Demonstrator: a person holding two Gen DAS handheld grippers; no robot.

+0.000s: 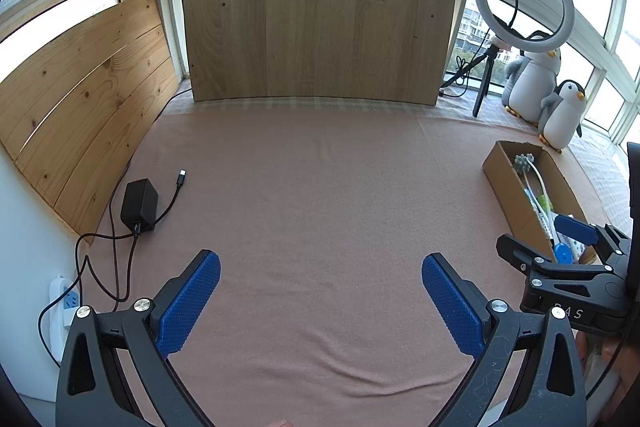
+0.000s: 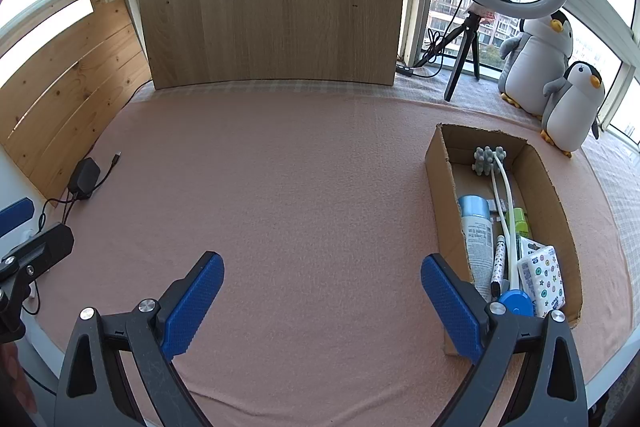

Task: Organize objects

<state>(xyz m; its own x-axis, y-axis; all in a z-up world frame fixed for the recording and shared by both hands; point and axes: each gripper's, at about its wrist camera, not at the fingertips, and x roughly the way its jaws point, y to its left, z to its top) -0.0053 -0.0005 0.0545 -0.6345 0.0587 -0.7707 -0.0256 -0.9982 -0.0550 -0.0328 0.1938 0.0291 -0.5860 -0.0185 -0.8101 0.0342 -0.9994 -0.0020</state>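
An open cardboard box (image 2: 438, 179) lies on the pink cloth at the right. Inside it are a grey knobbed massager (image 2: 489, 159) on a white handle, a tube with a light-blue cap (image 2: 476, 227), a green item (image 2: 520, 219), a dotted pen (image 2: 499, 261), a patterned tissue pack (image 2: 542, 279) and a round blue item (image 2: 517, 303). My right gripper (image 2: 322, 261) is open and empty, its right finger beside the box's near corner. My left gripper (image 1: 320, 259) is open and empty over bare cloth. The box (image 1: 506, 187) and right gripper (image 1: 544, 239) show at the right of the left wrist view.
A black charger (image 1: 139, 203) with loose cables lies at the left, by a white power strip (image 1: 66, 303). Wooden boards (image 1: 320, 7) stand along the back and left. A ring light on a tripod (image 1: 524, 3) and two penguin plush toys (image 2: 576, 107) stand at the back right.
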